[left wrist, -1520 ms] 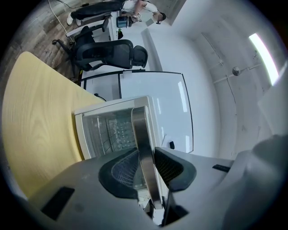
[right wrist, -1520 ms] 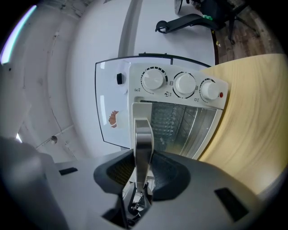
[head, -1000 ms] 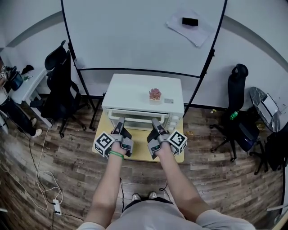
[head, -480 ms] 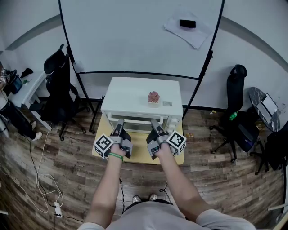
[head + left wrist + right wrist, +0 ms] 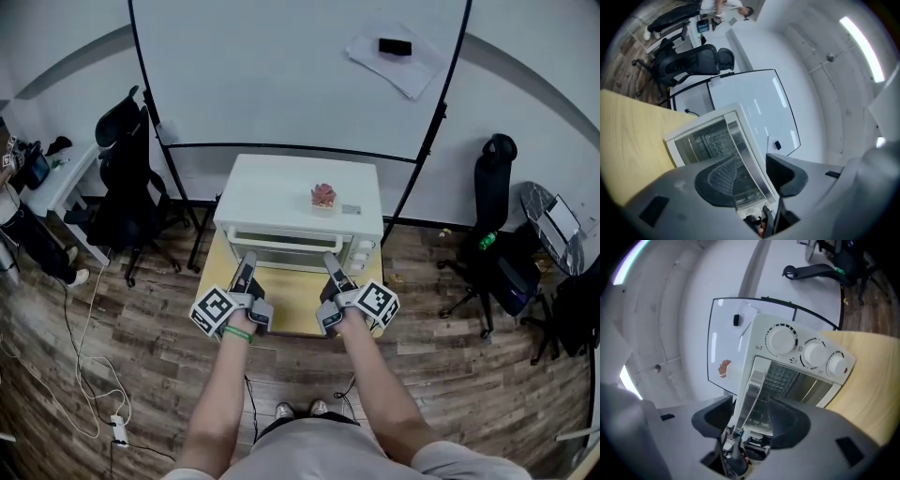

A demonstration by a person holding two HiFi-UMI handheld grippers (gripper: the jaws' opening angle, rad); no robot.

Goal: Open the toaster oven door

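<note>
A white toaster oven [image 5: 300,192] stands on a small wooden table [image 5: 291,314], and its glass door looks shut. Its silver handle [image 5: 740,140] runs across the top of the door. My left gripper [image 5: 246,269] hovers just before the door's left part. In the left gripper view its jaws [image 5: 752,161] are opening, with the handle in line between them and untouched by the pads. My right gripper [image 5: 330,266] is before the door's right part. In its own view it [image 5: 750,405] stands open, the handle [image 5: 752,380] between the pads with gaps on both sides.
Three white knobs [image 5: 814,352] sit right of the door. A small pink item [image 5: 323,196] rests on the oven's top. A whiteboard on a black frame [image 5: 300,75] stands behind, with office chairs at left [image 5: 127,187] and right [image 5: 497,216]. Cables [image 5: 89,375] lie on the floor.
Both grippers have drawn back a little from the oven front toward me. The door looks shut throughout.
</note>
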